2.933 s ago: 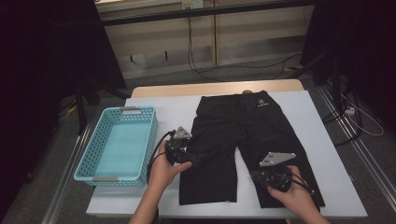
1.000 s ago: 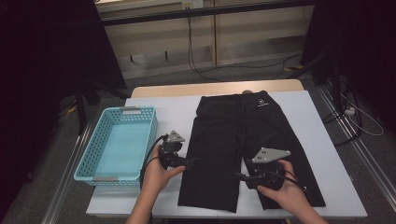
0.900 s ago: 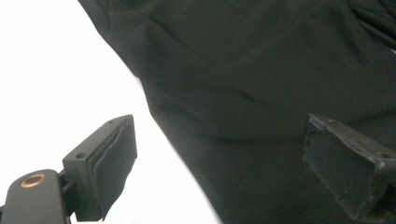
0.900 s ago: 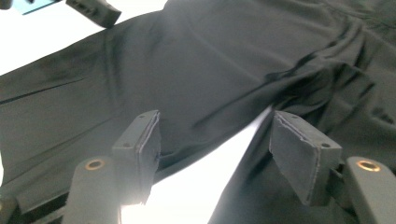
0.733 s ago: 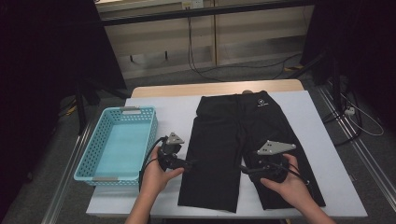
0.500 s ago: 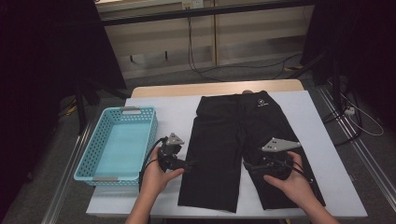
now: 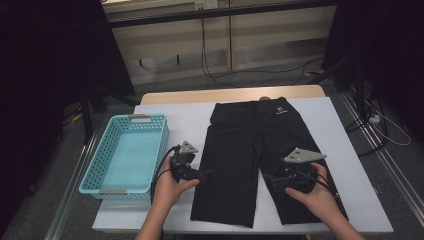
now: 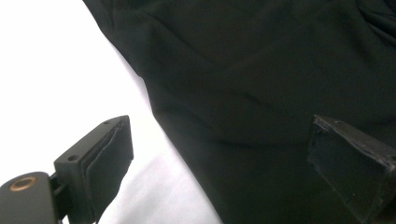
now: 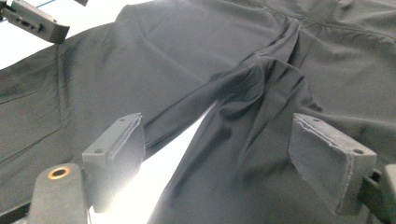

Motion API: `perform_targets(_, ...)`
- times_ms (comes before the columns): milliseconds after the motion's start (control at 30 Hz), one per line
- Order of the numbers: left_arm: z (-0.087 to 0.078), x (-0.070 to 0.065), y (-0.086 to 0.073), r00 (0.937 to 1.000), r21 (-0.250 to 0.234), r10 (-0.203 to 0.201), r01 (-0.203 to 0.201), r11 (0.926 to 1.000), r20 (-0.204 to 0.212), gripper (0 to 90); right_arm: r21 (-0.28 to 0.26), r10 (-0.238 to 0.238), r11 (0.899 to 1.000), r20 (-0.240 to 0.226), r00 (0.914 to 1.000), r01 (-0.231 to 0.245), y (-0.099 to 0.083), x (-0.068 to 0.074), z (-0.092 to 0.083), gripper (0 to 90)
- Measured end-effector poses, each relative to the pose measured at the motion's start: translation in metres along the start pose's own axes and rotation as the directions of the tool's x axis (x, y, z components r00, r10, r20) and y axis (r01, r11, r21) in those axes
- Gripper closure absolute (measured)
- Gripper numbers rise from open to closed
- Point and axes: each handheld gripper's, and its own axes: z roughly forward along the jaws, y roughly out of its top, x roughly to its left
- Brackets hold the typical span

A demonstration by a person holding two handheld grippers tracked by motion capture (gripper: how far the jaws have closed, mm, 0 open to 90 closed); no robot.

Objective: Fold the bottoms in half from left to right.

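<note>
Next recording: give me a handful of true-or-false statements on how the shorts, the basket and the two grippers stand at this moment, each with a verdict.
1. The pair of black fabric shorts lies spread flat on the white table. True.
2. The turquoise perforated plastic basket holds folded clothing. False: nothing lies in it.
3. The basket stands at the left of the shorts in the high view. True.
4. The right gripper is clamped shut on the fabric. False: its fingers stand apart over the inner edge of a leg, and its jaws have just been opening.
5. The left gripper is open, at the outer edge of the other leg. True.
</note>
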Motion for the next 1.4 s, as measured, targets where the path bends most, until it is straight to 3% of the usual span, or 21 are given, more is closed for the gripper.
perform_targets(567, -0.003, 0.003, -0.014, 0.9960, 0.009, -0.052, 0.053, 0.9985, -0.073, 11.4, -0.017, 0.006, 1.000, 0.021, 0.9998, -0.006, 0.002, -0.003, -0.001, 18.9)
perform_targets(800, 0.001, 0.001, -0.018, 0.9955, 0.032, -0.048, 0.051, 0.9982, -0.082, 15.5, -0.015, -0.001, 1.000, 0.014, 0.9999, 0.001, 0.002, -0.001, -0.002, 18.9)
perform_targets(933, 0.004, -0.001, -0.019, 0.9928, 0.053, -0.032, 0.038, 0.9979, -0.115, 20.0, -0.016, -0.002, 1.000, 0.014, 0.9999, 0.002, 0.002, -0.001, -0.002, 18.9)
perform_targets(1033, 0.003, -0.007, -0.017, 0.9930, 0.058, -0.042, 0.049, 0.9971, -0.110, 29.2, -0.017, 0.000, 1.000, 0.016, 0.9999, 0.001, 0.002, -0.001, -0.003, 18.9)
perform_targets(1167, 0.003, -0.021, -0.012, 0.9959, 0.084, -0.020, 0.027, 0.9961, -0.089, 53.8, -0.013, -0.002, 1.000, 0.015, 0.9999, 0.002, 0.001, -0.001, -0.001, 18.9)
perform_targets(1233, 0.004, -0.024, -0.011, 0.9962, 0.091, -0.018, 0.026, 0.9955, -0.085, 57.7, -0.013, -0.003, 1.000, 0.014, 0.9999, 0.003, 0.002, 0.000, -0.001, 18.9)
perform_targets(1400, 0.004, -0.026, -0.011, 0.9949, 0.085, -0.076, 0.082, 0.9930, -0.067, 73.4, -0.013, -0.009, 1.000, 0.010, 0.9999, 0.009, 0.003, 0.004, 0.001, 18.9)
